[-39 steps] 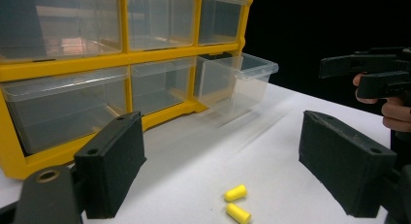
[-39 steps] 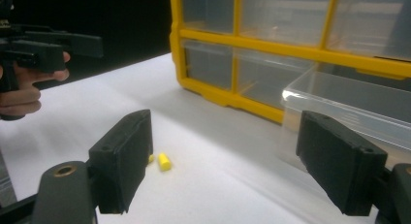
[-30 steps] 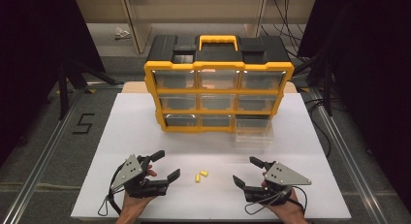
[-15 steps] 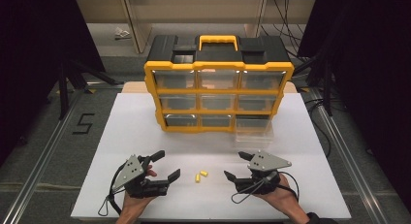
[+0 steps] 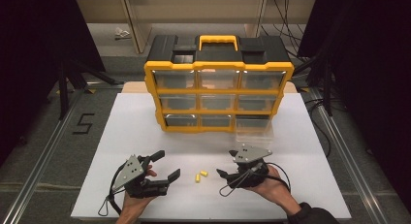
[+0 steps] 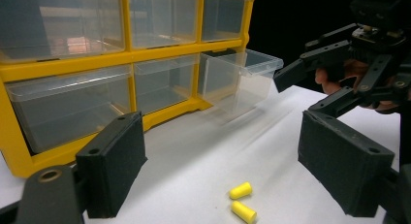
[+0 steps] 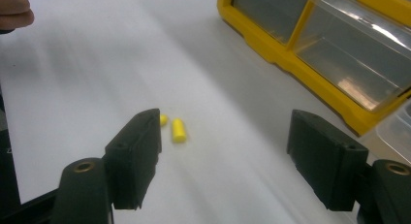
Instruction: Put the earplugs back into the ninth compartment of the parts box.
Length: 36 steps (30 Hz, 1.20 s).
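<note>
Two yellow foam earplugs (image 5: 200, 175) lie side by side on the white table (image 5: 135, 132), between my two grippers. In the left gripper view they lie (image 6: 242, 200) low between the jaws. My left gripper (image 5: 167, 165) stays open on their left, its pads (image 6: 114, 166) wide apart with nothing held. My right gripper (image 5: 226, 163) points left at the earplugs (image 7: 178, 130) from their right. Its jaws are open and have just been closing a little, with nothing between them. One earplug is partly hidden behind its left pad (image 7: 138, 156).
A yellow organizer (image 5: 218, 95) with clear drawers and a black top stands at the table's far middle. Its bottom right clear drawer (image 5: 254, 132) is pulled out onto the table. Bare table surrounds the earplugs. Dark floor and rails flank the table.
My right gripper has moved left toward the earplugs and turned to face them. The left gripper and the earplugs have stayed where they were.
</note>
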Available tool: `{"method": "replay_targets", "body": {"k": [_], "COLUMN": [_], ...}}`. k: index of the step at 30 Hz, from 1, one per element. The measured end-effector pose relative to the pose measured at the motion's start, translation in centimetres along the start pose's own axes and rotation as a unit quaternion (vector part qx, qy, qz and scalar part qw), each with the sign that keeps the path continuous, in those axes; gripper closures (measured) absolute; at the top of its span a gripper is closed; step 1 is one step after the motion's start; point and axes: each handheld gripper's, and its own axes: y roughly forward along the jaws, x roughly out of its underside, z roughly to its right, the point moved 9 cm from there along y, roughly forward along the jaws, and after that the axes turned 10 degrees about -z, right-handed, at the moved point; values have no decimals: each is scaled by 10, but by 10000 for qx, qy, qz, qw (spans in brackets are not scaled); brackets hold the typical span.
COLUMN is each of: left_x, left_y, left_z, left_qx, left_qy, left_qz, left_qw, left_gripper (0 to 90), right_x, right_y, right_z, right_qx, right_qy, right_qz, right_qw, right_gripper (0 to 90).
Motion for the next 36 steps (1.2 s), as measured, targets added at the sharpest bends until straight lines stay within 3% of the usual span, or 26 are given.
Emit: {"method": "replay_targets", "body": {"k": [16, 21, 36], "left_x": [0, 0, -1], "left_y": [0, 0, -1], "left_z": [-1, -1, -1], "left_qx": [-34, -49, -47], "left_qy": [10, 4, -11], "left_qz": [-15, 3, 21], "left_qw": [10000, 10000, 10000], "left_gripper": [170, 170, 172], "right_x": [-5, -3, 2], "right_y": [38, 52, 81], "right_z": [-10, -11, -22], "right_qx": [-219, -316, -590], "right_qy": [-339, -290, -432], "right_qz": [-529, -726, -1174], "right_qw": [9978, 9964, 9904], "right_gripper": [333, 358, 508]}}
